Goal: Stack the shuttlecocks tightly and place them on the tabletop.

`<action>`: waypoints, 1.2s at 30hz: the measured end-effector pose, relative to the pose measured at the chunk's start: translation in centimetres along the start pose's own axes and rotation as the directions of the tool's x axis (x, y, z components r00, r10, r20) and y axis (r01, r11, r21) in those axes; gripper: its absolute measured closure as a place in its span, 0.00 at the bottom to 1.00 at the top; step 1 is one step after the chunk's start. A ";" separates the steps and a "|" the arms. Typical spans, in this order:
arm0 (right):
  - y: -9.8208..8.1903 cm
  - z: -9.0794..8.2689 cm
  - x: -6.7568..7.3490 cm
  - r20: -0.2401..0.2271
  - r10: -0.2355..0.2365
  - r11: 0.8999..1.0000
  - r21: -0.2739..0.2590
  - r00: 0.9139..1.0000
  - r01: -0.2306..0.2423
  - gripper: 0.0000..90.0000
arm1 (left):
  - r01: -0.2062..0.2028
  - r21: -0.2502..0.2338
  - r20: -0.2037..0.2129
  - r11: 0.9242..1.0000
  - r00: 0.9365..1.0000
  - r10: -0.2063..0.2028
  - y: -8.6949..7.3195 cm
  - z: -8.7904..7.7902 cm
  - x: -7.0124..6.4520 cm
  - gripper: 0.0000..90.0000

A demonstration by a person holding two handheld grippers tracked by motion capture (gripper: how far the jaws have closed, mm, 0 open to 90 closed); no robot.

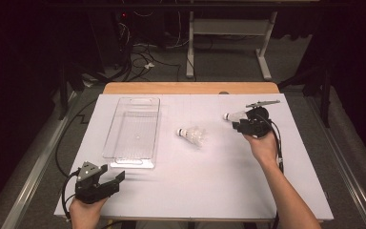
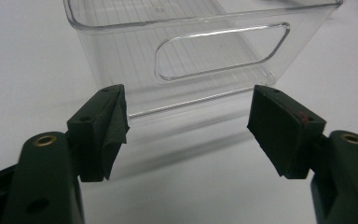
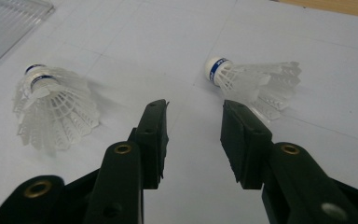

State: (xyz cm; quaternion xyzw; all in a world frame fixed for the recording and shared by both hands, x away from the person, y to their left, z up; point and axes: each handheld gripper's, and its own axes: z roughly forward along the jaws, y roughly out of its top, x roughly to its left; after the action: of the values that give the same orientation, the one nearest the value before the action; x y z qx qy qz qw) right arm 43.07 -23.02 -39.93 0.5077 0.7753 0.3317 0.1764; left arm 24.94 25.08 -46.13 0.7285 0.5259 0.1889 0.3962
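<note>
Left gripper (image 1: 116,181): near-left corner of the table, held in the person's left hand (image 1: 83,210); jaws spread wide with nothing between them; in the left gripper view (image 2: 186,128) they point at the near end wall of the tray, short of it and not touching

Clear tray (image 1: 132,131): transparent plastic, long and rectangular, lying lengthwise on the left half of the table; a slot handle is cut into each end wall; the left gripper view shows the near wall (image 2: 121,60) and its slot close up; nothing visible inside

White table cover (image 1: 195,186): pale sheet over most of the tabletop; a strip of bare wood (image 1: 190,88) shows along the far edge

Middle shuttlecock (image 1: 191,135): white plastic skirt, white cork with a blue band; lies on its side near the table's centre, right of the tray and apart from it; at the left of the right gripper view (image 3: 51,109), well outside the jaws

Right shuttlecock (image 1: 233,115): same make, on its side on the cover at the far right, just beside the right gripper's tips; in the right gripper view (image 3: 251,79) it lies just beyond the right-hand jaw, cork pointing left, not between the pads

Right gripper (image 1: 236,125): held in the person's right hand (image 1: 262,145); jaws at a moderate gap (image 3: 195,135), holding nothing
</note>
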 end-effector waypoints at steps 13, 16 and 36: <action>1.0 1.2 -0.9 0.032 0.031 0.999 0.039 0.999 -0.032 0.70 | 0.004 0.000 0.000 1.000 1.000 -0.004 0.0 0.1 0.1 0.32; 1.1 1.5 -1.0 0.040 0.032 0.998 0.046 0.999 -0.034 0.70 | 0.018 -0.001 0.005 1.000 1.000 -0.018 0.0 0.1 0.2 0.32; 1.8 2.7 -1.8 0.074 0.067 0.994 0.076 0.995 -0.072 0.72 | 0.025 -0.013 0.016 1.000 1.000 -0.024 -0.1 0.1 0.3 0.32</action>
State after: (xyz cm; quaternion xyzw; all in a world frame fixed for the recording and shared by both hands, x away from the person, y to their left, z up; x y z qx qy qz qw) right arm 46.65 -23.28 -40.75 0.5525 0.7629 0.2885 0.1720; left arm 25.05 25.31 -46.27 0.7208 0.5305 0.1820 0.4074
